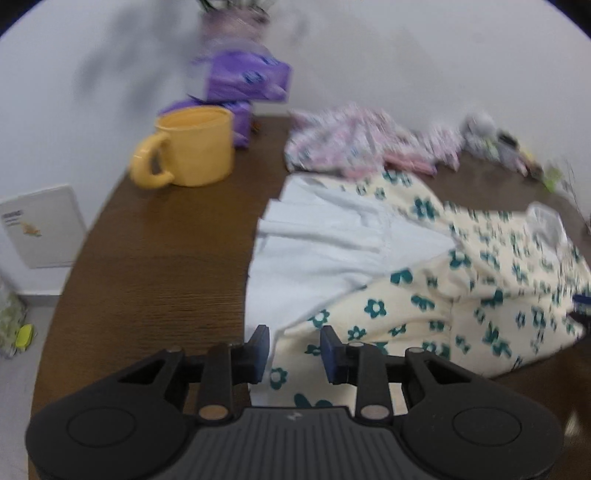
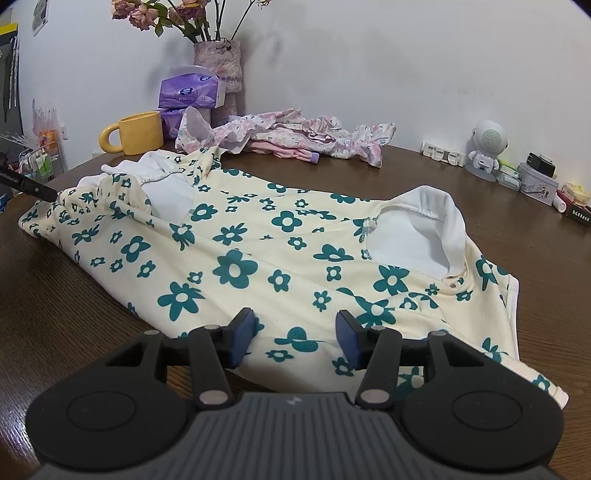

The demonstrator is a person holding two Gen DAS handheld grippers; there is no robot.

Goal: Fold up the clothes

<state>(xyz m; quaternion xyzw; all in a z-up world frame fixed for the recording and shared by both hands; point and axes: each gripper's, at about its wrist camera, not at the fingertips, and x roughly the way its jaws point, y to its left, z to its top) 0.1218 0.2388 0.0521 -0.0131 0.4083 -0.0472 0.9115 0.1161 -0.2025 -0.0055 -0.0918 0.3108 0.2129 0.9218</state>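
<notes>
A cream top with green flowers (image 2: 280,236) lies spread on a brown wooden table (image 2: 55,317) (its white lining shows at one end). Both the left gripper (image 1: 294,352) and the right gripper (image 2: 295,339) hang just over its near edge, jaws apart, holding nothing. A yellow mug (image 2: 138,133) stands behind it.

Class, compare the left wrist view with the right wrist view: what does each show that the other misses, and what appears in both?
Only the left wrist view shows the white panel leaning on the wall beside the table.

Only the right wrist view shows the white robot figure, the dried flowers and the power strip.

Both show the floral garment, yellow mug, purple tissue packs, pink clothes pile and wooden table. Each view shows its own open claw, left and right.
</notes>
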